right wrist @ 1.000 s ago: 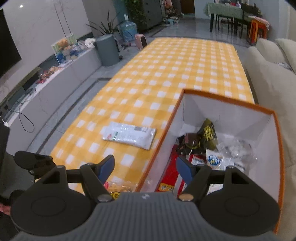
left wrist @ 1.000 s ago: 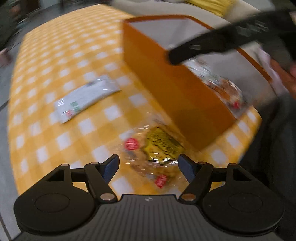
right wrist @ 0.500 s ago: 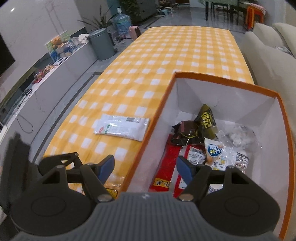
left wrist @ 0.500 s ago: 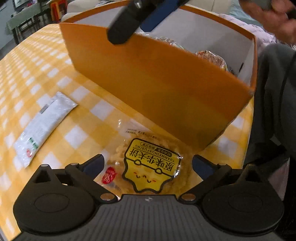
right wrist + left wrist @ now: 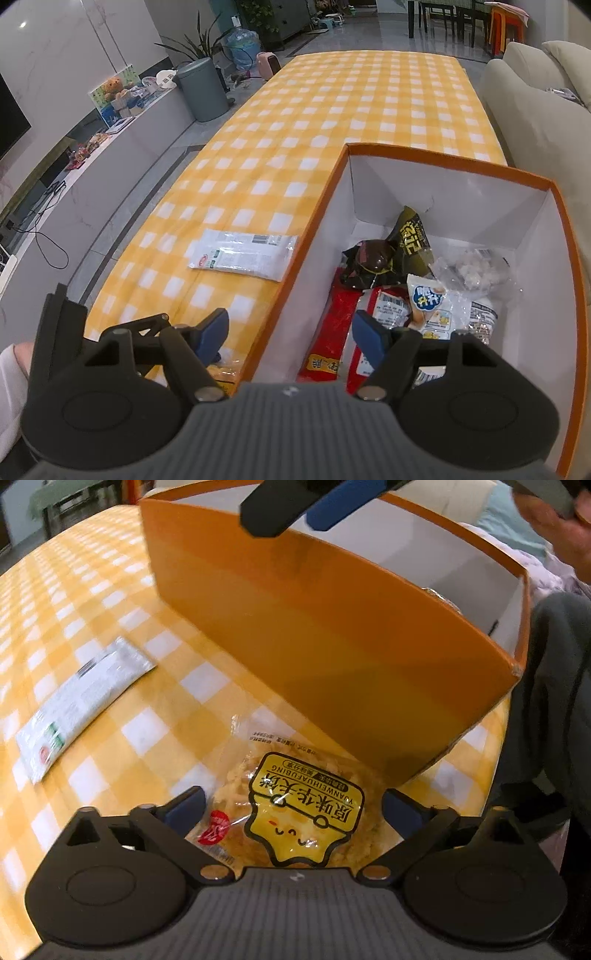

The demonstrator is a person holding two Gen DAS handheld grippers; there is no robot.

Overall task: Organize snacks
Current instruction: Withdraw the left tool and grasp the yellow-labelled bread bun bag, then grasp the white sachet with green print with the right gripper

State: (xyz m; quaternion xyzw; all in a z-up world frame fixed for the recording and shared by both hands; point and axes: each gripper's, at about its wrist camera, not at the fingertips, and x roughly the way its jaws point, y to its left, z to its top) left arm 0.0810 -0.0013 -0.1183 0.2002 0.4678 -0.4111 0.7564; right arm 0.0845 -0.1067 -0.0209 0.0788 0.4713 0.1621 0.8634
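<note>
I have the left gripper (image 5: 291, 806) spread to its widest, and the yellow-label pastry packet (image 5: 295, 812) lies on the checked tablecloth (image 5: 110, 590) right between the two blue pads. Neither pad presses on the wrapper; a sliver of cloth shows at the left pad, and the right pad stands just clear of the packet's edge. So the left jaws are released, with the packet under and between them.

Just beyond the packet, ahead of the left jaws, rises the orange wall of the snack box (image 5: 332, 635). Off to the left of those jaws, well apart from them, a flat white packet (image 5: 81, 705) lies on the cloth.

My right gripper (image 5: 290, 330) hangs with its jaws parted and nothing between them. The box's near wall (image 5: 295, 273) passes through the gap: the left pad sits over the tablecloth side, the right pad over the box interior. Ahead of the right pad, inside the box, I see a heap of snacks (image 5: 424, 280): red wrappers, a dark foil bag, a clear bag of pale pieces, and a small packet with a blue mark. The white packet (image 5: 243, 254) lies ahead of the left pad, beside the box's outer wall.
</note>
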